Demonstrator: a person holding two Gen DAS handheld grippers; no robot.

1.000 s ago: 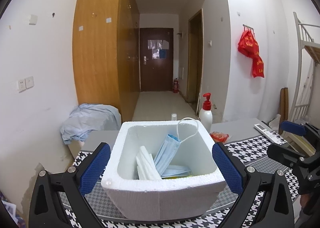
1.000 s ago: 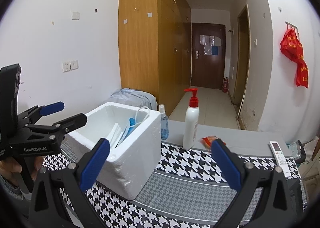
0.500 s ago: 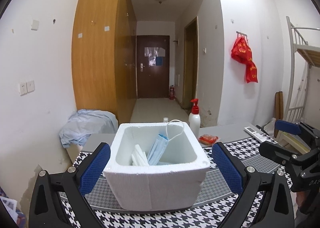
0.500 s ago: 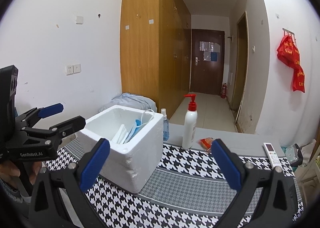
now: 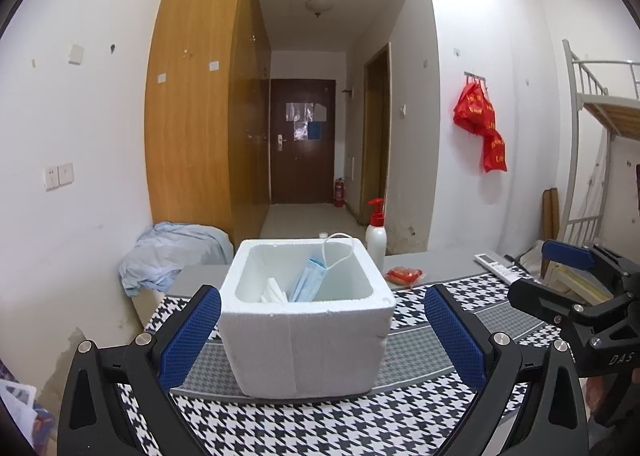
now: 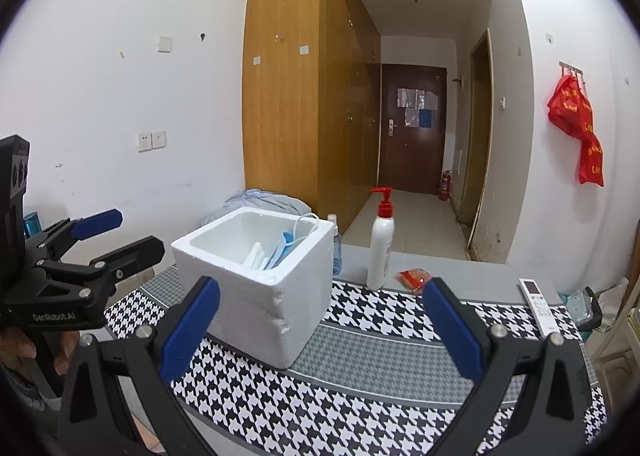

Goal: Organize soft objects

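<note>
The houndstooth table (image 6: pixel 360 376) held no loose soft thing I could see. The foam box (image 5: pixel 306 336) stood at twelve o'clock of my left gripper (image 5: pixel 320 332), masks (image 5: pixel 312 282) already inside. My right gripper (image 6: pixel 316 328) hung empty; both jaws were spread. I judged the sorting nearly done.

Probably a dormitory room: bunk bed (image 5: pixel 600 103), wooden wardrobe (image 6: pixel 296 95), corridor to an entrance door (image 5: pixel 302 139).

Rough matt foam box (image 5: pixel 304 340), woven cloth (image 5: pixel 404 424).
</note>
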